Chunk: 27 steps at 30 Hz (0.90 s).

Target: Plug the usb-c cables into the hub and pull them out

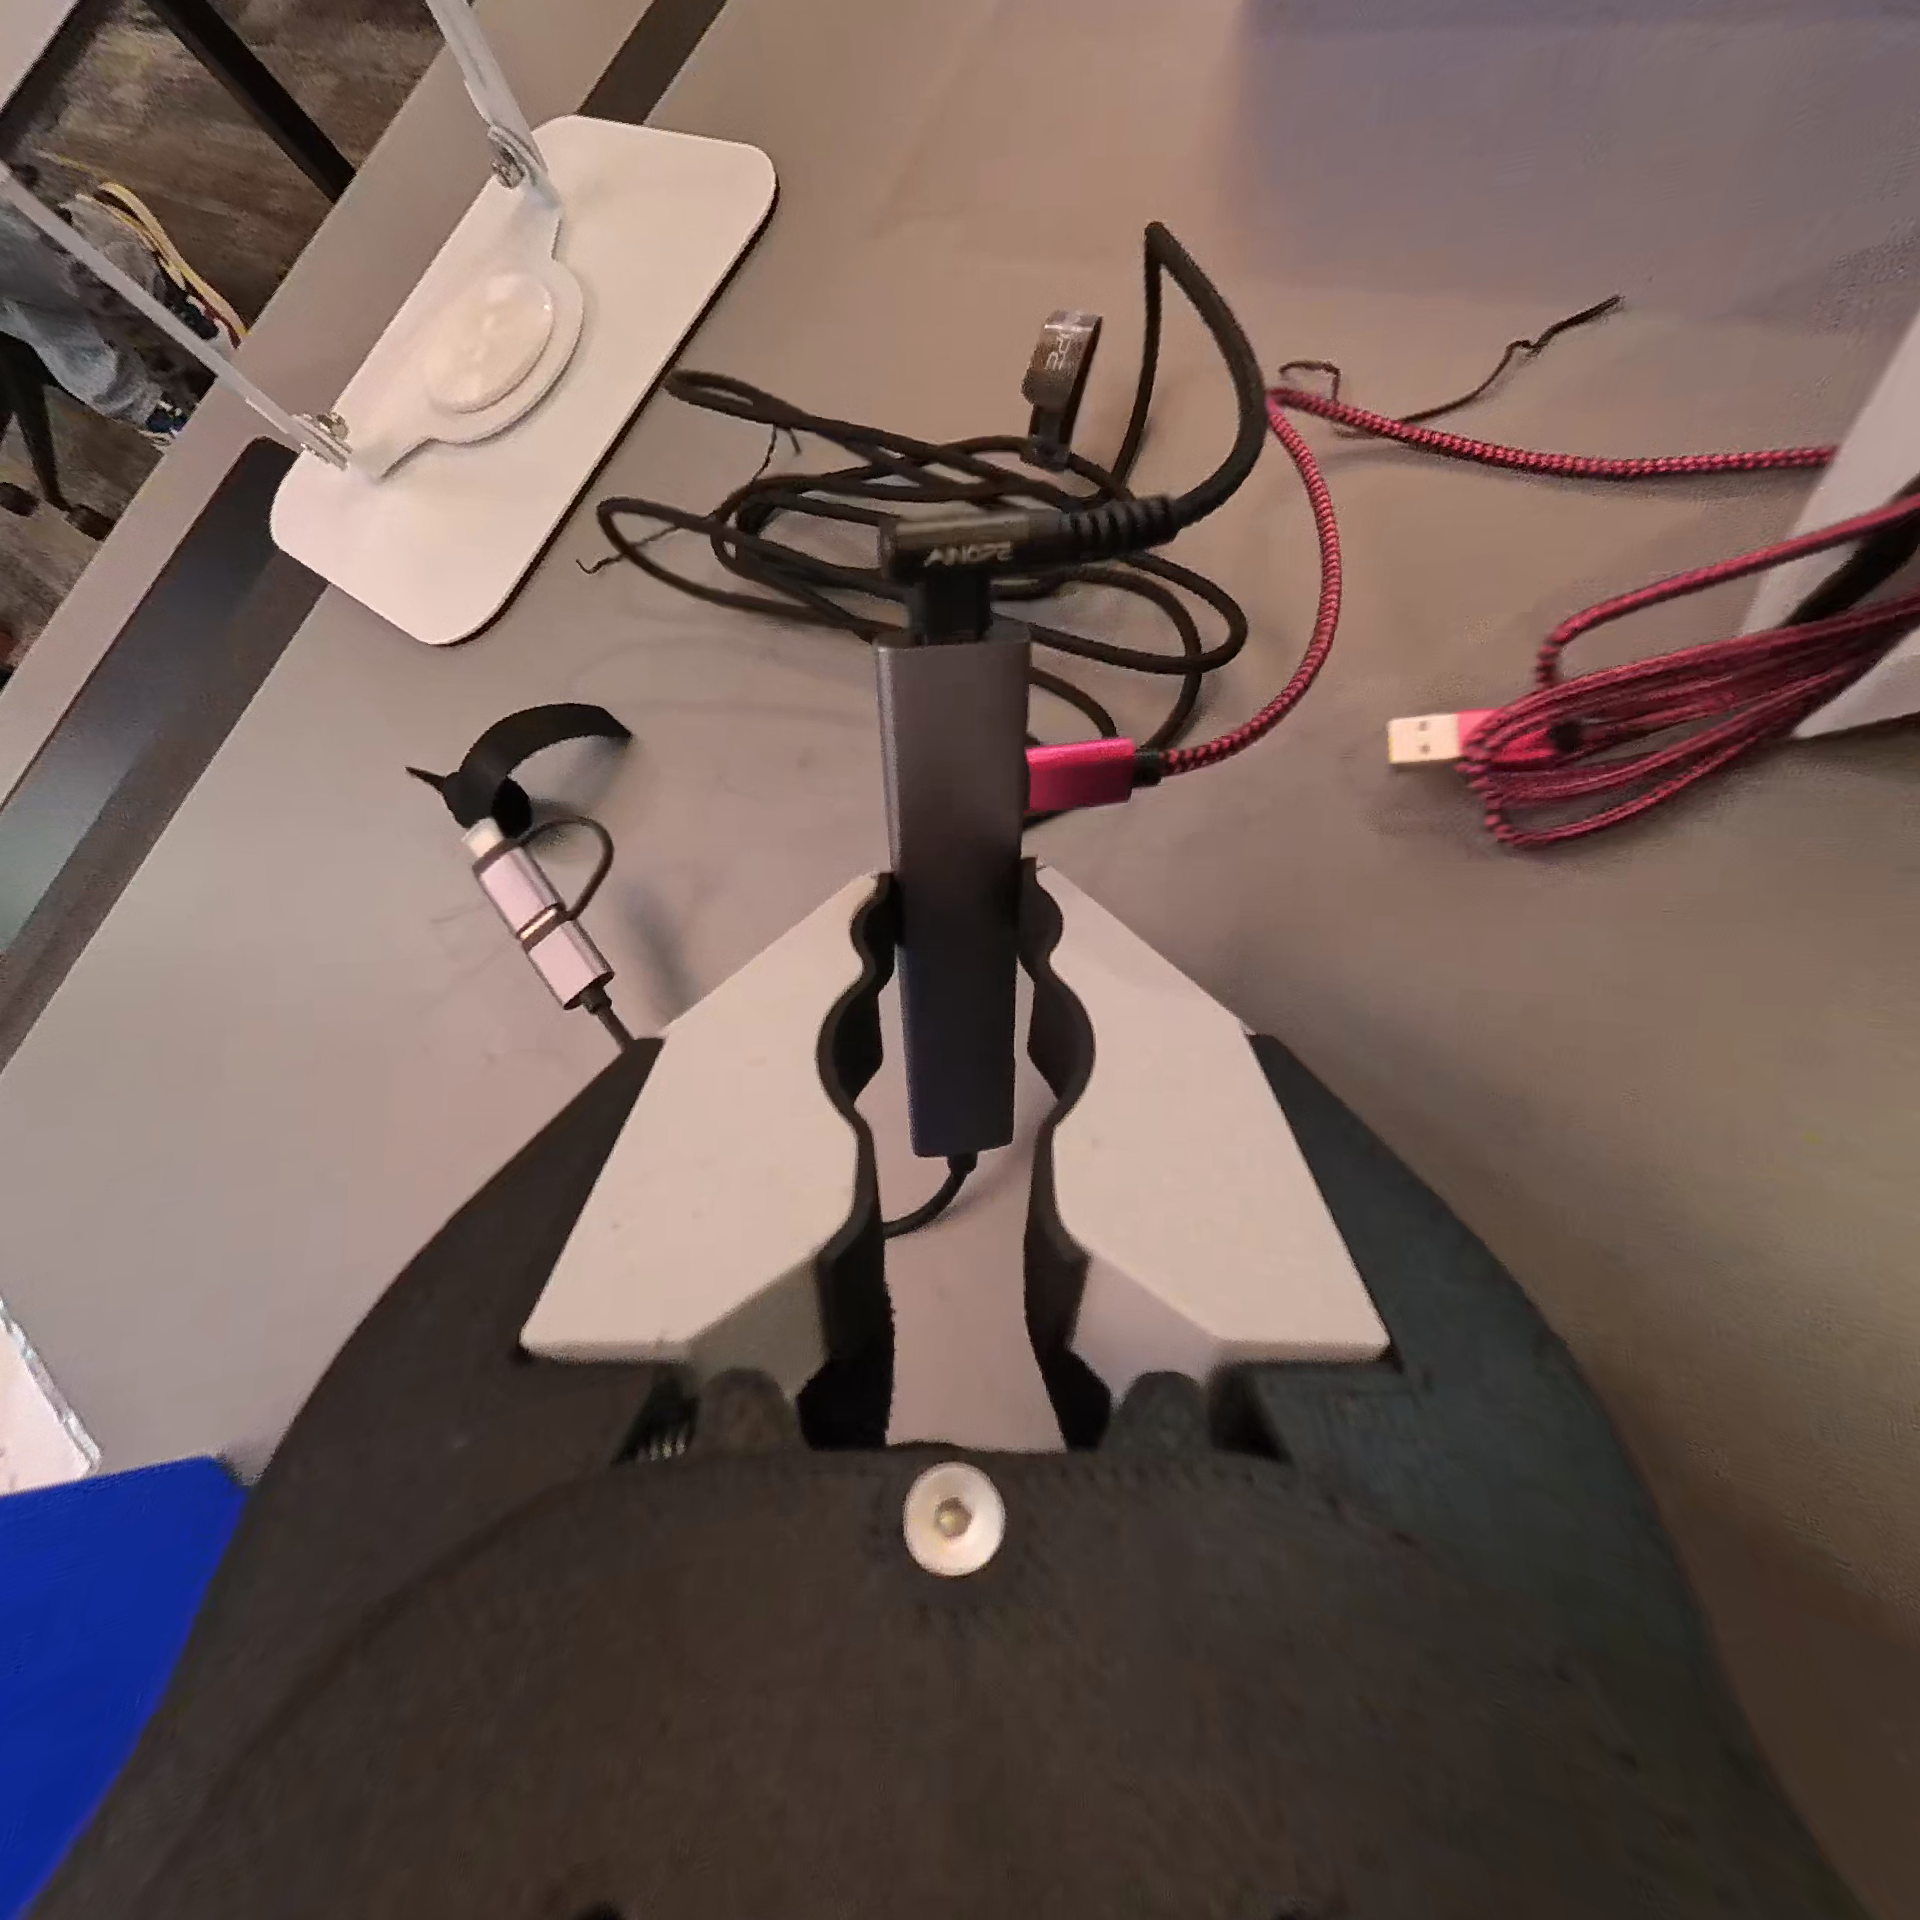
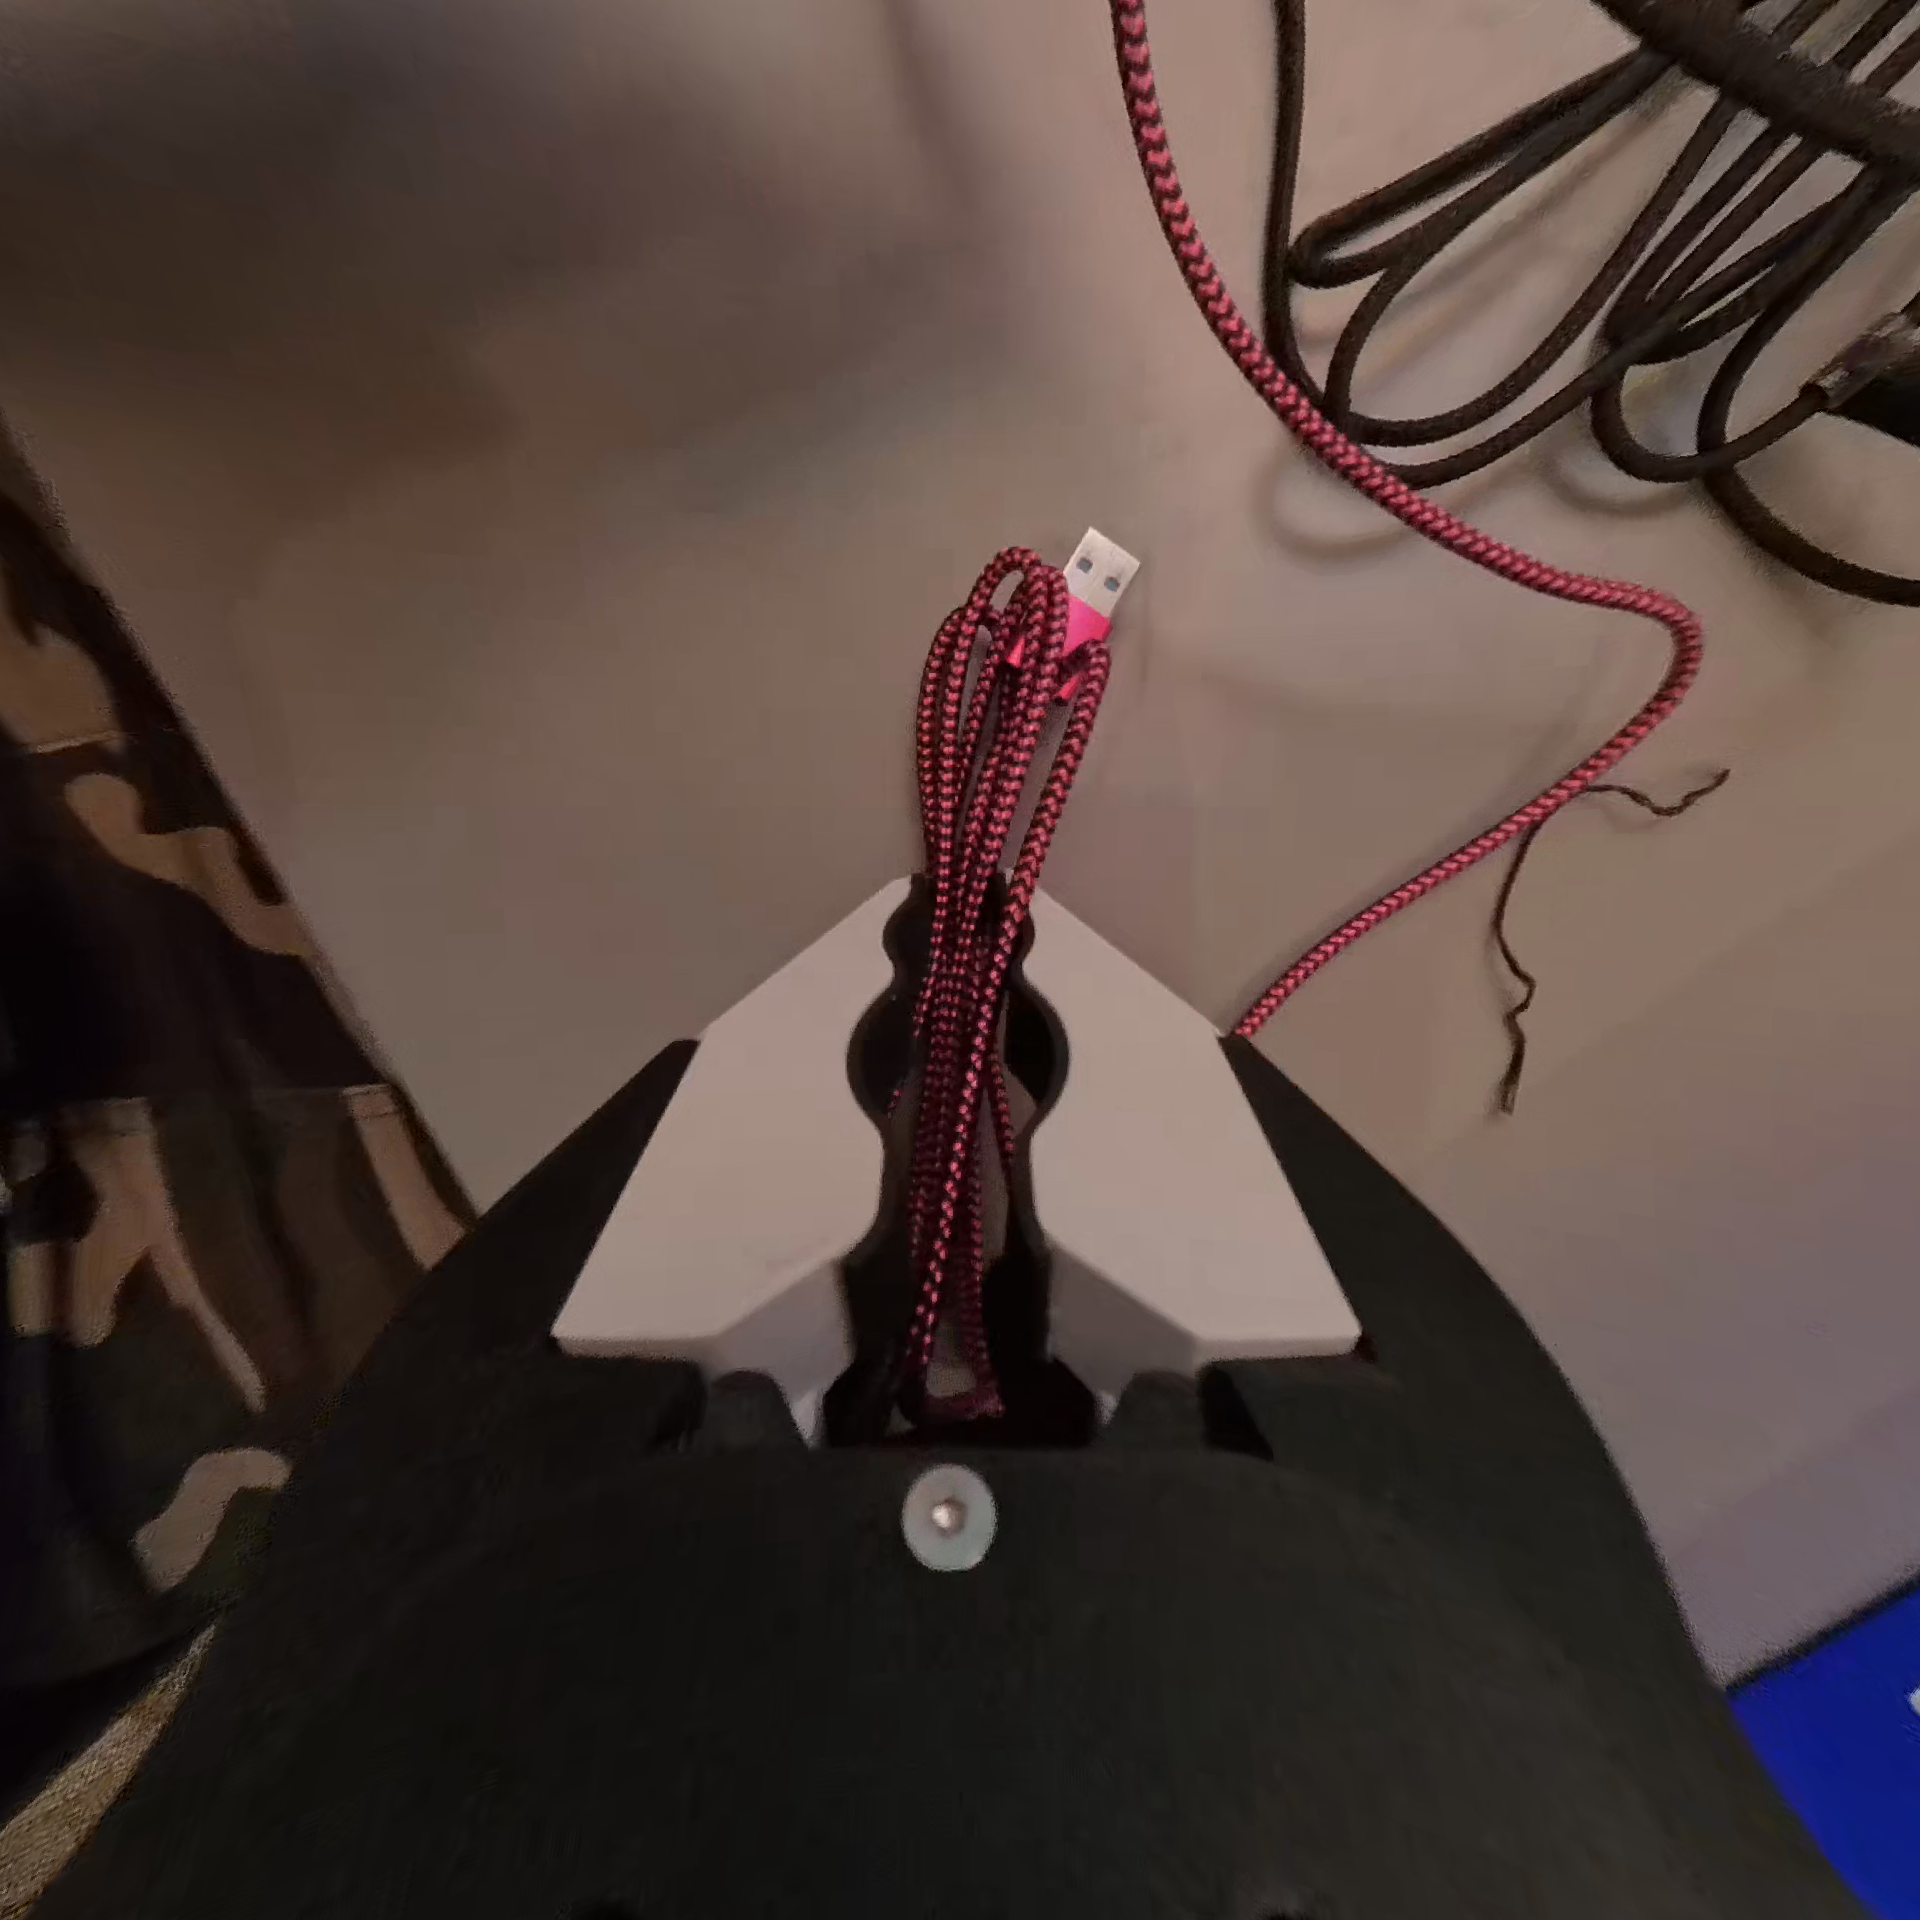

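My left gripper is shut on a slim dark grey hub that points away from me. A black angled plug sits in the hub's far end. A pink plug of the red braided cable sits in the hub's right side. My right gripper is shut on the folded bundle of the red braided cable; its silver USB-A plug sticks out past the fingertips. The same bundle shows at the right of the left wrist view.
A tangle of black cable lies on the grey table behind the hub. A white lamp base stands at the far left. A silver adapter with a black strap lies left of my left gripper. A blue object sits at the lower left. The gap from one gripper's tips to the other's is roughly 15 cm.
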Each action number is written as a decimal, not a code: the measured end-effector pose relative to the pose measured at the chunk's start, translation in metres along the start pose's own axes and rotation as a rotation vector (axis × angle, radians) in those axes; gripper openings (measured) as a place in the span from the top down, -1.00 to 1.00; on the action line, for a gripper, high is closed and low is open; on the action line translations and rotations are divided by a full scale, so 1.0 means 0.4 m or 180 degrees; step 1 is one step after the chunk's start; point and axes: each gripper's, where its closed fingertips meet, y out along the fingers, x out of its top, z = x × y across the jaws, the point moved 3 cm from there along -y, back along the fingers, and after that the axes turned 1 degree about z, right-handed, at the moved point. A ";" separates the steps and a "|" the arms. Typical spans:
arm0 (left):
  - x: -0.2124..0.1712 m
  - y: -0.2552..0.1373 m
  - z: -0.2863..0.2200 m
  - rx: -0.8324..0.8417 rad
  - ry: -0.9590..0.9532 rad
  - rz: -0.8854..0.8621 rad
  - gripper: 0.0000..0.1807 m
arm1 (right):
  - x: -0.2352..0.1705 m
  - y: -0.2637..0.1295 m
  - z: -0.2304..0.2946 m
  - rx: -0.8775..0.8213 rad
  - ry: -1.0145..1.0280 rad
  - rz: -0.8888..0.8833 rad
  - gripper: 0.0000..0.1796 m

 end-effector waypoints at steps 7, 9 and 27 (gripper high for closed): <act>-0.016 -0.008 -0.017 -0.0009 0.0040 -0.0007 0.77 | 0.087 -0.205 0.005 0.0352 0.0133 -0.0875 0.92; -0.021 -0.010 -0.024 -0.0029 0.0056 0.0001 0.77 | 0.150 -0.274 -0.027 0.0346 0.0248 -0.1323 0.92; -0.054 0.004 -0.058 -0.0098 0.0167 -0.0061 0.84 | 0.359 0.065 -0.333 -0.0020 0.1190 -0.0742 0.85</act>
